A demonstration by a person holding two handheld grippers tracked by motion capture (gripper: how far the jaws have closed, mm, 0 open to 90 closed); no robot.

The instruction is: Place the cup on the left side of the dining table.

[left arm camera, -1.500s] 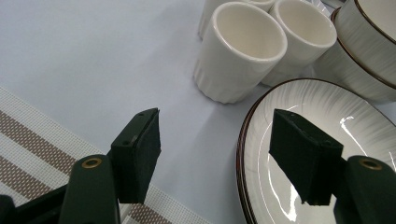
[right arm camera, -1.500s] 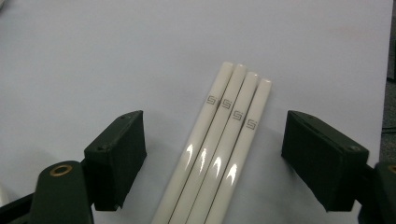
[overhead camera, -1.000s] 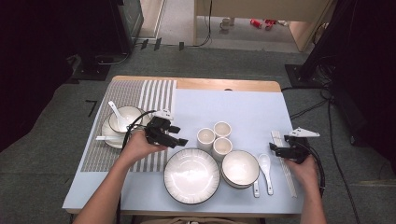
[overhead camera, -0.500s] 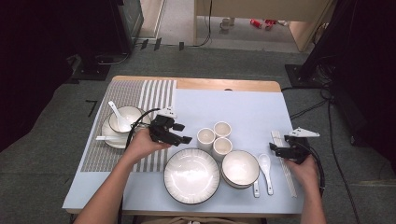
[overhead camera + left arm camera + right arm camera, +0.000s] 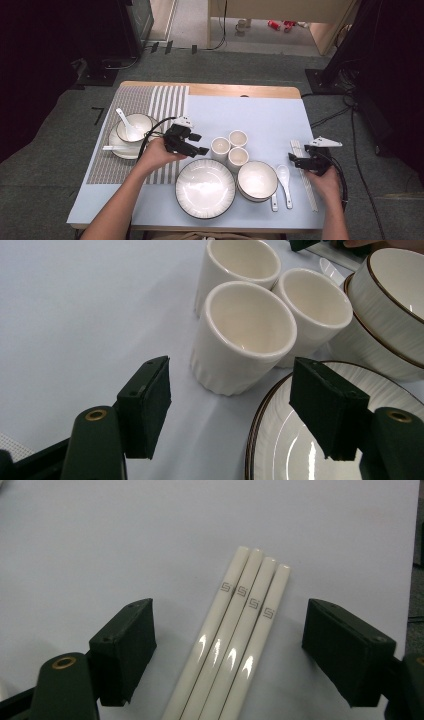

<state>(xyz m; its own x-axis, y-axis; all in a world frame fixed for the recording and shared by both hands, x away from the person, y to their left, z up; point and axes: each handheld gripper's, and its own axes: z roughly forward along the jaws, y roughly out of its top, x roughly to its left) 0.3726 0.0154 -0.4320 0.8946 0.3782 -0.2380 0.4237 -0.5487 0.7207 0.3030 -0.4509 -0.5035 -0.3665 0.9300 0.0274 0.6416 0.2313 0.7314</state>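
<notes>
The nearest cup [image 5: 243,335] of 3 stands on the blue cloth beside the plate [image 5: 305,440], just ahead of your left gripper [image 5: 235,405], jaws wide and empty. Your right gripper [image 5: 230,650] straddles 4 chopsticks [image 5: 235,640], jaws open, not touching.

A plate [image 5: 205,188], stacked bowls [image 5: 257,180] and two spoons [image 5: 285,181] sit close together.

The table [image 5: 260,112], under a pale blue cloth, carries three cups [image 5: 220,149] just ahead of the left gripper [image 5: 192,145], a plate [image 5: 205,188] beside it, and chopsticks [image 5: 235,640] (four, side by side) between the right gripper's [image 5: 230,655] spread jaws.
</notes>
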